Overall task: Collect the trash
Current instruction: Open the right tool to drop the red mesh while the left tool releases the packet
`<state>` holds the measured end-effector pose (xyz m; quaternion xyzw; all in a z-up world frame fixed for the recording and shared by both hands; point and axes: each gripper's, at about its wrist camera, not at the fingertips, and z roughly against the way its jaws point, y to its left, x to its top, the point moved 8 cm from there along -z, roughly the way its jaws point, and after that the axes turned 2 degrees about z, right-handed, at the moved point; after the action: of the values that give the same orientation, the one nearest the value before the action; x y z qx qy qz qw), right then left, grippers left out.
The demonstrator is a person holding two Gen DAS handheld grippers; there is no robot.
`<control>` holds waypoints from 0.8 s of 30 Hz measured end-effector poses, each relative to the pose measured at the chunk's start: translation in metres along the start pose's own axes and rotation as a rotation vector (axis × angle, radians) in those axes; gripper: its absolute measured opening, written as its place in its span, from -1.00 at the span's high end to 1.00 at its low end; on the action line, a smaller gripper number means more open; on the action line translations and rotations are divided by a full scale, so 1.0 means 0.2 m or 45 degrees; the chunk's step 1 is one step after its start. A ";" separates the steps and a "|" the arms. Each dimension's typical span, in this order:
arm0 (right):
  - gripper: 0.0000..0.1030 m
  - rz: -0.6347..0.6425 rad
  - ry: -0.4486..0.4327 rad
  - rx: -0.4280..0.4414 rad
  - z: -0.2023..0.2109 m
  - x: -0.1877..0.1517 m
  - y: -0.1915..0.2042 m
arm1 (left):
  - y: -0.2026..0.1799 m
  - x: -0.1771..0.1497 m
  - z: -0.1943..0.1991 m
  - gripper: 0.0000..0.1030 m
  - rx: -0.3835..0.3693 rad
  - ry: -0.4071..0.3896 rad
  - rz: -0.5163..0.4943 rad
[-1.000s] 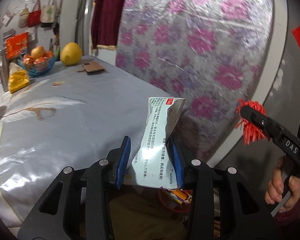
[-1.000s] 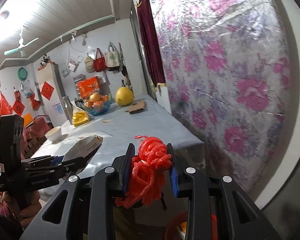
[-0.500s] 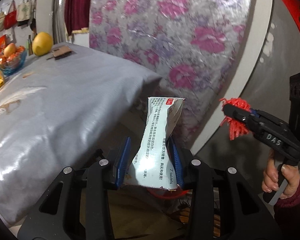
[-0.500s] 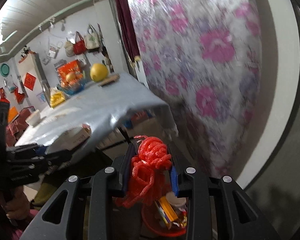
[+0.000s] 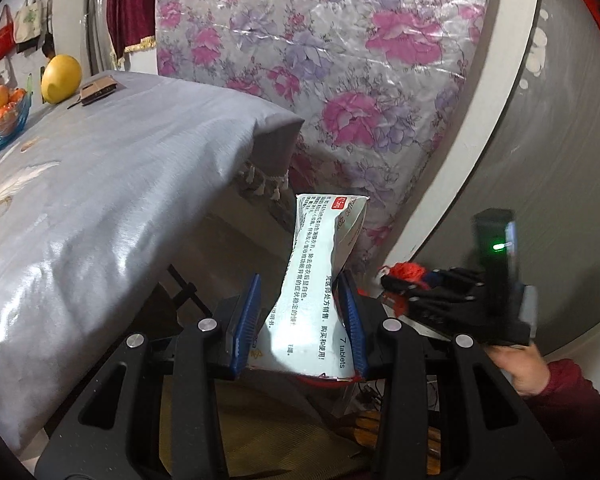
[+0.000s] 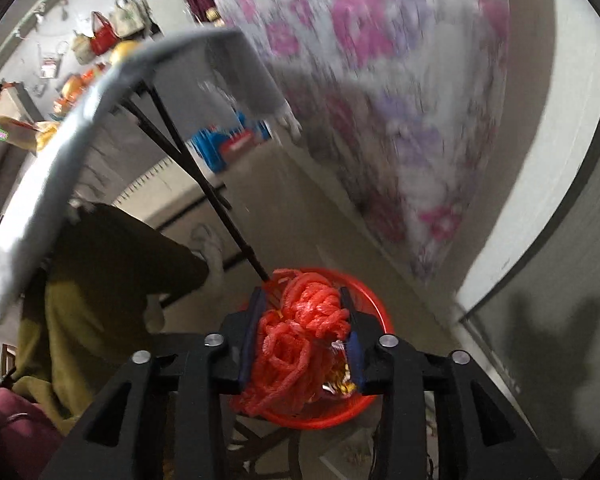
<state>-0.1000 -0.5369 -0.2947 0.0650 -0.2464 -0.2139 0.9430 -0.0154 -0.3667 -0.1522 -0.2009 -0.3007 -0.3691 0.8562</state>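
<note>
We have dropped both grippers from tabletop height to beside the table's edge. Our right gripper (image 6: 304, 328) now hangs over the red bin (image 6: 374, 308), its jaws having just been opening around the red mesh bundle (image 6: 300, 340).

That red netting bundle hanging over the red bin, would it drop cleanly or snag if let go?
The red netting bundle looks soft and floppy: its loops sag below the right gripper, whose jaws have just been opening around it. It probably weighs little. Being open mesh, it may snag on a pad rather than fall straight into the red bin.
</note>
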 end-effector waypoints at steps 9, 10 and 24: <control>-0.18 -0.024 -0.096 0.000 0.11 0.08 -0.05 | -0.04 -0.04 -0.08 0.22 -0.012 0.058 -0.029; -0.19 -0.020 -0.112 -0.004 0.13 0.09 -0.05 | -0.04 -0.04 -0.08 0.22 -0.013 0.063 -0.032; -0.29 0.002 -0.309 -0.011 0.42 0.24 -0.06 | -0.18 -0.07 -0.18 0.22 -0.059 0.130 -0.124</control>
<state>-0.1079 -0.5703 -0.2022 0.0341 -0.3579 -0.2205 0.9067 -0.0369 -0.4032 -0.1829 -0.1866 -0.2576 -0.4270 0.8465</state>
